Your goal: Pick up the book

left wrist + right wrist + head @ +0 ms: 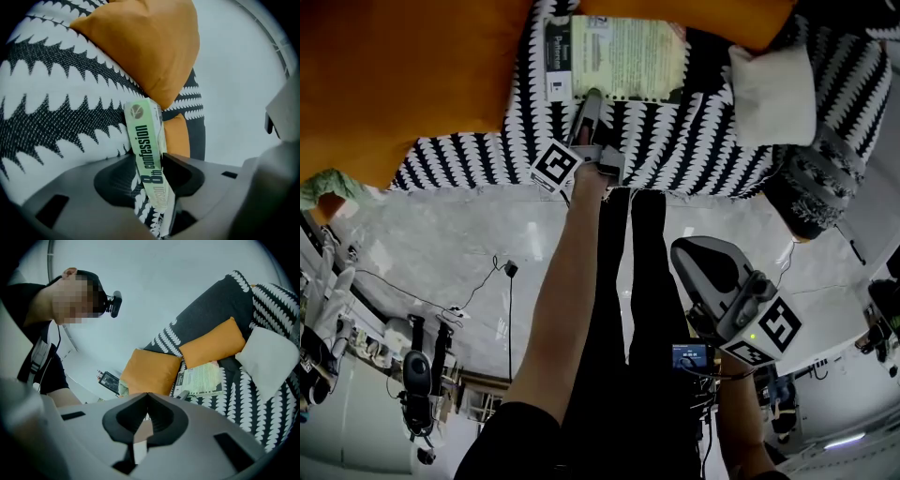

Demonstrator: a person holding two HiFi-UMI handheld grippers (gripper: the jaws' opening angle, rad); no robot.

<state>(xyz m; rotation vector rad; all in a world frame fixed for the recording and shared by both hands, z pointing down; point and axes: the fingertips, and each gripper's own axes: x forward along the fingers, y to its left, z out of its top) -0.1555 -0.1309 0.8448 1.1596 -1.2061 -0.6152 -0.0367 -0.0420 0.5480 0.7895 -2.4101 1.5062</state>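
My left gripper (592, 101) has its fingers clenched on the near edge of the pale green paperback book (623, 56). The book lies on the black-and-white patterned knitted cover (703, 141), near the big orange cushion (403, 75). My right gripper (692, 255) hangs well apart, above the grey floor (441, 234), its fingers pressed together on nothing.

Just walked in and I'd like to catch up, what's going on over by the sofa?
A person holds a two-jaw gripper in each hand. The left gripper is stretched out to the sofa's black-and-white cover, its jaws closed on the near edge of a paperback book that lies flat beside an orange cushion. The right gripper hangs over the floor, jaws together and empty. The book is not yet lifted.
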